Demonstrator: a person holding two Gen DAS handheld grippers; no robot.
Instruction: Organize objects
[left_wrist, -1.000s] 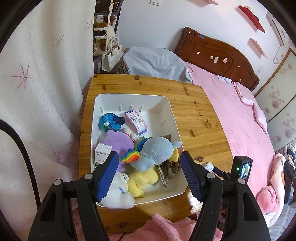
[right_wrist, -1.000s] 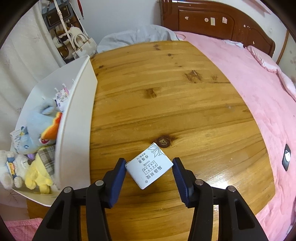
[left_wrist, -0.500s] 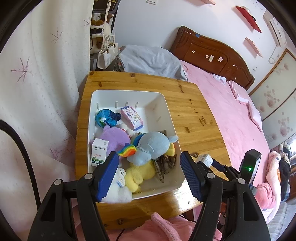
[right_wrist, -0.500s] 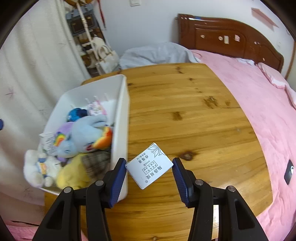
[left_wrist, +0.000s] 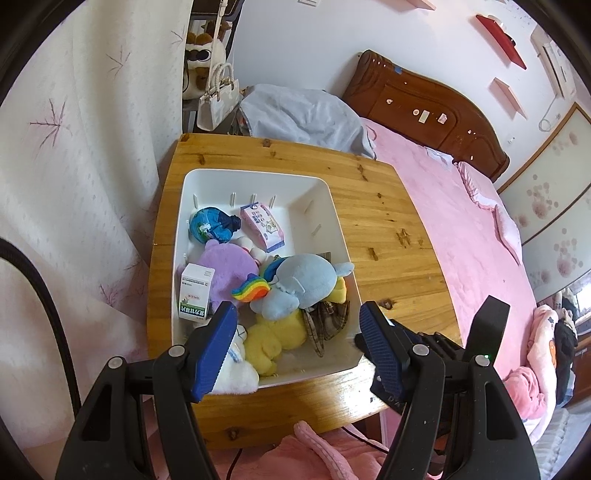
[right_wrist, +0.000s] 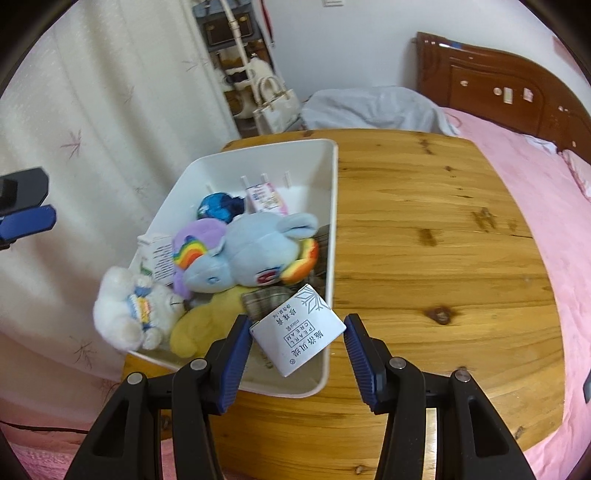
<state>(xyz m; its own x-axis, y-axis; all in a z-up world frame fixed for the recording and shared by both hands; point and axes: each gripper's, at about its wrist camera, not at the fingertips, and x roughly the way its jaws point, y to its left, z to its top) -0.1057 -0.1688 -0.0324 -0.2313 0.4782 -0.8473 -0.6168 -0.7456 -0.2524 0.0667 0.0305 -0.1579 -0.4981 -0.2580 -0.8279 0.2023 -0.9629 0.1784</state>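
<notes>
A white bin (left_wrist: 334, 221) (right_wrist: 334, 206) on the wooden table (left_wrist: 388, 221) (right_wrist: 424, 240) holds a blue pony plush (left_wrist: 299, 280) (right_wrist: 251, 254), a purple plush (left_wrist: 225, 269), a yellow plush (left_wrist: 277, 339), a white plush (right_wrist: 129, 314), a blue ball (left_wrist: 210, 225), a pink carton (left_wrist: 262, 227) and a white-green box (left_wrist: 194, 291). My right gripper (right_wrist: 297, 336) is shut on a white pearl-cream box (right_wrist: 299, 330), held above the bin's near right corner. My left gripper (left_wrist: 297, 345) is open and empty above the bin's near edge.
A curtain (left_wrist: 74, 166) hangs left of the table. A pink bed (left_wrist: 480, 240) with a dark headboard (left_wrist: 424, 107) lies right. A grey bundle (left_wrist: 299, 118) and a white handbag (left_wrist: 218, 99) sit beyond the table. Pink cloth (left_wrist: 314, 454) lies below the table's near edge.
My right gripper has carried the white box up and left from the table to over the bin's corner. My left gripper has risen and drawn back a little.
</notes>
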